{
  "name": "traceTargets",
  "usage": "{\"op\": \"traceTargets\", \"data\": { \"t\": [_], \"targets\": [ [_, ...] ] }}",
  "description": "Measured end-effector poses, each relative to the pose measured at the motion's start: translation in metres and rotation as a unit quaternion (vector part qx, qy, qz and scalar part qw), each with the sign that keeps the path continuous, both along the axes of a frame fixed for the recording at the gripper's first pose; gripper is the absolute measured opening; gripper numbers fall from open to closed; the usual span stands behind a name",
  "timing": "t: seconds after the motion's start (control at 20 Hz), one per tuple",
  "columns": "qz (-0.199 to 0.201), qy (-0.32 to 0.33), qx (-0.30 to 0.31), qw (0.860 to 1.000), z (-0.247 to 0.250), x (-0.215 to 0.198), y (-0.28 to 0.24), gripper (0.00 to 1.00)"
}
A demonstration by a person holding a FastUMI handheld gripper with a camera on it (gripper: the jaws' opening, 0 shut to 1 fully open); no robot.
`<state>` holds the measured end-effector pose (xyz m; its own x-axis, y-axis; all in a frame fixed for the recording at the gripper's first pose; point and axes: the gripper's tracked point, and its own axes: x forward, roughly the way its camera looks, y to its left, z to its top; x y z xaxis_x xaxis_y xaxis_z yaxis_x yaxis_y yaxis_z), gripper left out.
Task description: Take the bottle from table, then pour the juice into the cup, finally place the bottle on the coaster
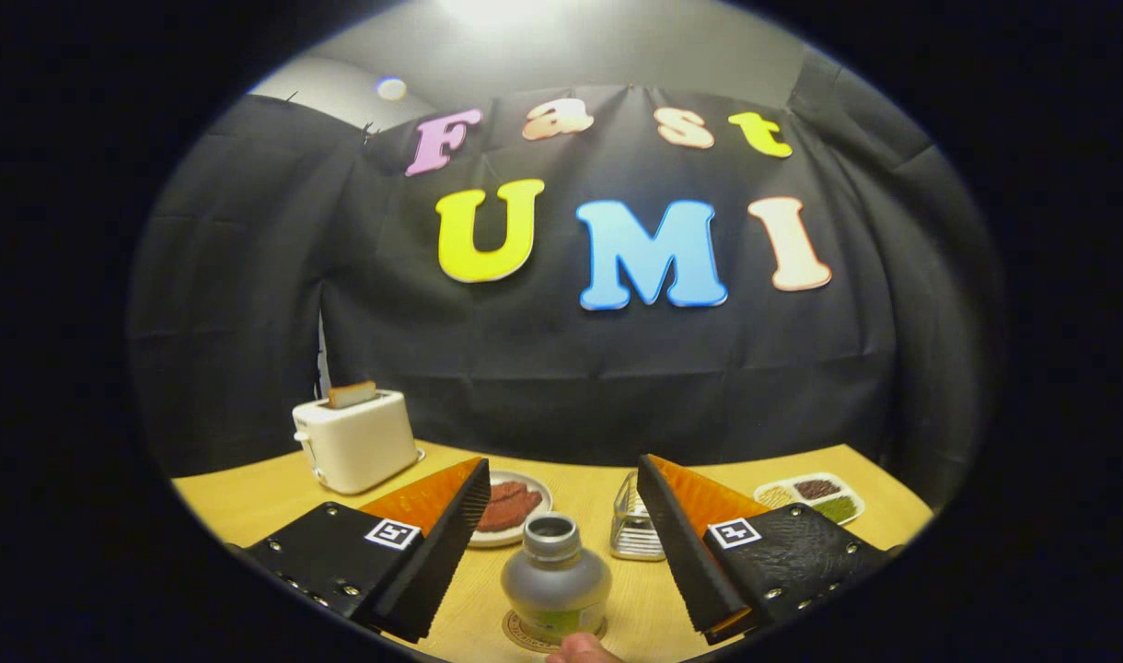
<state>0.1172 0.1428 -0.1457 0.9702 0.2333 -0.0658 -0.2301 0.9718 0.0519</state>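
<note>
Between the two fingers of the tongs (pixel 561 516) stood the bottle (pixel 556 580), upright and open at the neck, with clear space on both sides, so the tongs were spread wide and gripping nothing. And look where that bottle sat: right on the round coaster (pixel 517 633), whose edge peeked out from under its base on the wooden desk (pixel 248 502). Its body was grey and frosted, with a band of green near the bottom. A fingertip (pixel 580 649) poked in just below the bottle, close to the coaster's rim; whether it touched the bottle could not be told. Beyond the fingers, a white plate (pixel 515 511) carried dark reddish slices, partly hidden behind the left finger. Just ahead of the right finger stood a clear glass cup (pixel 633 529), ribbed on its sides, near the bottle but apart from it; what it contained could not be made out. Further back on the left, a white toaster (pixel 357 440) stood with a slice of toast (pixel 352 394) standing up out of its slot. Off to the right, beyond the right finger, lay a divided tray (pixel 812 497) with pale, dark and green fillings in separate sections.
</note>
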Motion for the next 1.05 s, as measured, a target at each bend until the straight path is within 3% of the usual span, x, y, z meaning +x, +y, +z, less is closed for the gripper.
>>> {"op": "traceTargets", "data": {
  "t": [0.25, 0.5, 0.8, 1.05],
  "targets": [
    [-0.062, -0.033, -0.003, 0.998, 0.117, -0.024, -0.054, 0.98],
    [-0.078, -0.019, -0.028, 0.996, 0.179, -0.044, -0.083, 0.98],
    [-0.08, -0.044, -0.041, 0.995, 0.211, -0.066, -0.103, 0.98],
    [-0.073, -0.045, -0.04, 0.996, 0.209, -0.072, -0.118, 0.98]
  ]
}}
